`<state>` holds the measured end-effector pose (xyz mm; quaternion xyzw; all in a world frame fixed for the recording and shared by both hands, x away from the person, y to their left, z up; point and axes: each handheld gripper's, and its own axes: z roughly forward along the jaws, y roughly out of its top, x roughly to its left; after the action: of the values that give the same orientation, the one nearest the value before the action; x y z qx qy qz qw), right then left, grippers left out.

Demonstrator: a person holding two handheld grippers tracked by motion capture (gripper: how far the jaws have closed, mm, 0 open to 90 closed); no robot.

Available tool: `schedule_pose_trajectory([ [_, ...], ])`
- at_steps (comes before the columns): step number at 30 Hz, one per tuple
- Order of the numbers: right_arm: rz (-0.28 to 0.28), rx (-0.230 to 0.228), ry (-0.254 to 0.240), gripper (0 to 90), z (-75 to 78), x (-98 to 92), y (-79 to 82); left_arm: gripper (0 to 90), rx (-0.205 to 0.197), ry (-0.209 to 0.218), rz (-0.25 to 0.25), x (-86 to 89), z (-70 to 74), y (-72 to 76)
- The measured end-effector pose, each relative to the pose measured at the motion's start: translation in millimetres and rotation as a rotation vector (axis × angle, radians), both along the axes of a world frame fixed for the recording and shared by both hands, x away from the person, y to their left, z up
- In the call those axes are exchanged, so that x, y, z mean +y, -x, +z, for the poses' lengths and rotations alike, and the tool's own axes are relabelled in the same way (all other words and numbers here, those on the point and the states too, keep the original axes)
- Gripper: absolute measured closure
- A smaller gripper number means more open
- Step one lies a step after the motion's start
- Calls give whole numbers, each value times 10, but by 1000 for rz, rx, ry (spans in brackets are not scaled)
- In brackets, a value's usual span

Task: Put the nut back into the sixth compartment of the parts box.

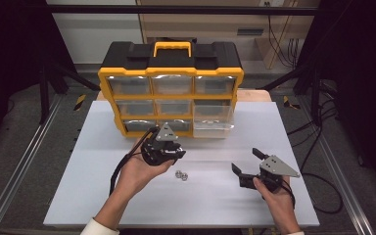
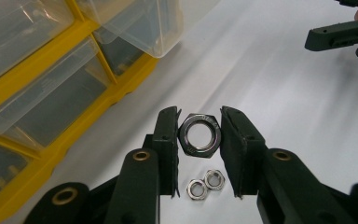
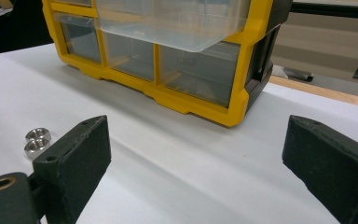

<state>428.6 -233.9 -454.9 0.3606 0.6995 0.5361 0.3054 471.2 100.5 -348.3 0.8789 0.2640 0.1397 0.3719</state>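
Nut is sitting clamped in my left jaws, above the worktop; open drawer is lying ahead to the right. Right jaws are gaping empty, farther off.

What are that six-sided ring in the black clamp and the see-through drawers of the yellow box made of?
The hex nut looks like metal, probably steel: grey, polished, with sharp glints along its rim. It sits clamped in the left gripper. The pulled-out drawer looks like clear, slightly cloudy plastic: thin, glossy walls that let the table show through. The organizer frame seems to be moulded yellow plastic, smooth and evenly coloured.
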Motion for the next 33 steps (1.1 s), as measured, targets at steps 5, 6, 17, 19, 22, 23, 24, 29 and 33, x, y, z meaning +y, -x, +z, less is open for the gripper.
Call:
schedule_pose_trajectory([
  [5, 0, -2, -1, 80, -7, -8, 7, 675, -11, 23, 11, 3, 51, 5],
  [6, 3, -1, 1, 81, -7, -7, 9, 676, -14, 20, 12, 9, 67, 9],
  [17, 1, -21, -2, 114, 21, -12, 58, 675, -52, 32, 10, 86, 328, 17],
  [19, 4, -23, 2, 109, 16, -19, 63, 676, -52, 52, 15, 79, 358, 10],
  [22, -2, -21, -3, 103, 22, -35, 71, 676, -53, 55, 14, 47, 404, -5],
  [23, -5, -22, -10, 102, 23, -39, 72, 675, -55, 62, 17, 37, 419, -4],
  [24, -11, -22, -8, 101, 26, -46, 75, 675, -54, 71, 17, 30, 431, 1],
  [29, -10, -36, -6, 93, 74, -31, 96, 675, -56, 48, 21, -31, 469, 1],
  [33, -2, -44, 14, 88, 85, -3, 126, 676, -76, 24, 28, -39, 579, -12],
])
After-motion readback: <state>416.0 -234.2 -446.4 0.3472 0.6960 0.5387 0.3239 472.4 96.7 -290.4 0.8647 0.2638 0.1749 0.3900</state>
